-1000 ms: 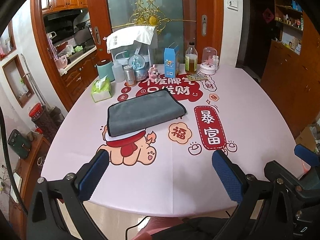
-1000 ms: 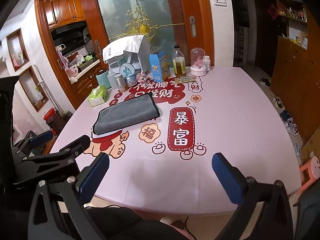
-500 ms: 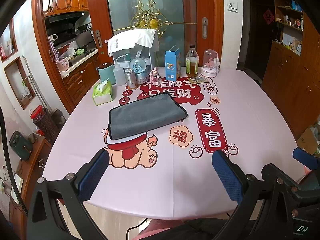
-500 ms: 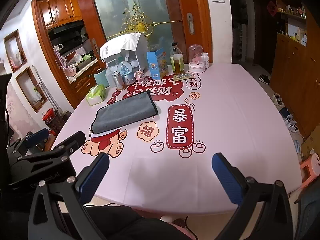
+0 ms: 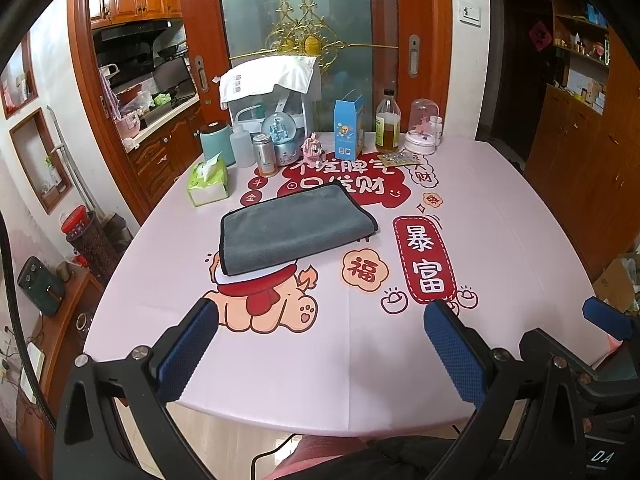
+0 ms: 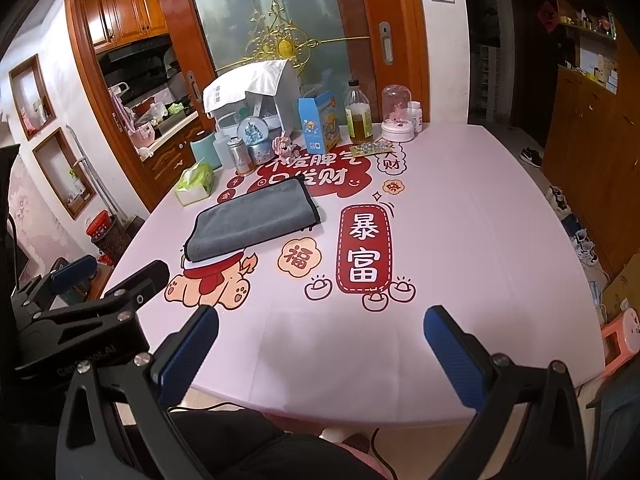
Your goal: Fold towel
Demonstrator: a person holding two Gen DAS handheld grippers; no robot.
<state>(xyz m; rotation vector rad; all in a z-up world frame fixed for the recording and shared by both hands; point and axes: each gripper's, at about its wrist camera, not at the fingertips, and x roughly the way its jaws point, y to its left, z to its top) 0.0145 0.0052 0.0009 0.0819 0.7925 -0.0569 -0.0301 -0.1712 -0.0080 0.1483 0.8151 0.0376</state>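
A grey towel [image 5: 294, 228] with a dark edge lies folded flat on the pink table, left of centre; it also shows in the right wrist view [image 6: 252, 220]. My left gripper [image 5: 320, 344] is open and empty, held over the table's near edge well short of the towel. My right gripper [image 6: 320, 344] is open and empty too, over the near edge and to the right of the towel. The left gripper's body shows at the left of the right wrist view [image 6: 88, 304].
The pink table [image 5: 500, 240] has red printed patterns. Along its far side stand a tissue box [image 5: 208, 182], a can [image 5: 265, 154], a snow globe, a blue carton [image 5: 348, 132], an oil bottle [image 5: 387, 124] and a glass dome [image 5: 422, 128]. Wooden cabinets [image 5: 580, 152] stand at the right.
Both grippers have pulled back and risen a little from the table, so the towel looks slightly smaller and farther. The towel has not moved. Both grippers stay open.
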